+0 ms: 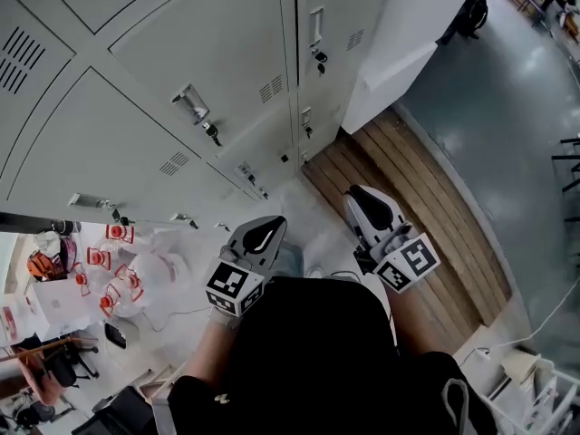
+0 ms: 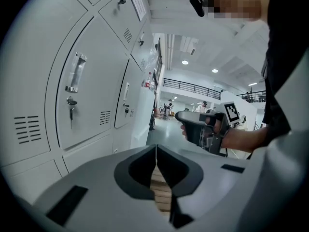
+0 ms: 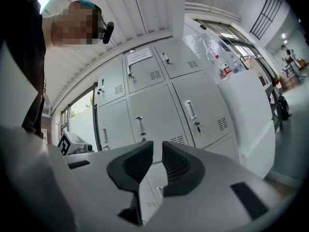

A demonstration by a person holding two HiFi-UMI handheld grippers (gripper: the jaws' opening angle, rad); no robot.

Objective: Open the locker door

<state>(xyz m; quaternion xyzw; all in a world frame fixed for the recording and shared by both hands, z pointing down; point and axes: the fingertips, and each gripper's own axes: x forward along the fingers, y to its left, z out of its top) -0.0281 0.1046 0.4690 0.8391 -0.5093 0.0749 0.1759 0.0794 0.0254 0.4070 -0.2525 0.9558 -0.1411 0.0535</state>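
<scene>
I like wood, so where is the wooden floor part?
In the head view, the wooden slat platform lies on the right side, at the foot of the lockers, with the right gripper showing in front of it.

The lockers (image 1: 181, 80) run off the head view's top and left edges; the door notice (image 3: 140, 56) is too small to read.

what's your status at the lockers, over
Left gripper shut, empty; right gripper shut, empty. Locker doors in view closed, none touched yet. Nothing seen between grippers and doors.
</scene>
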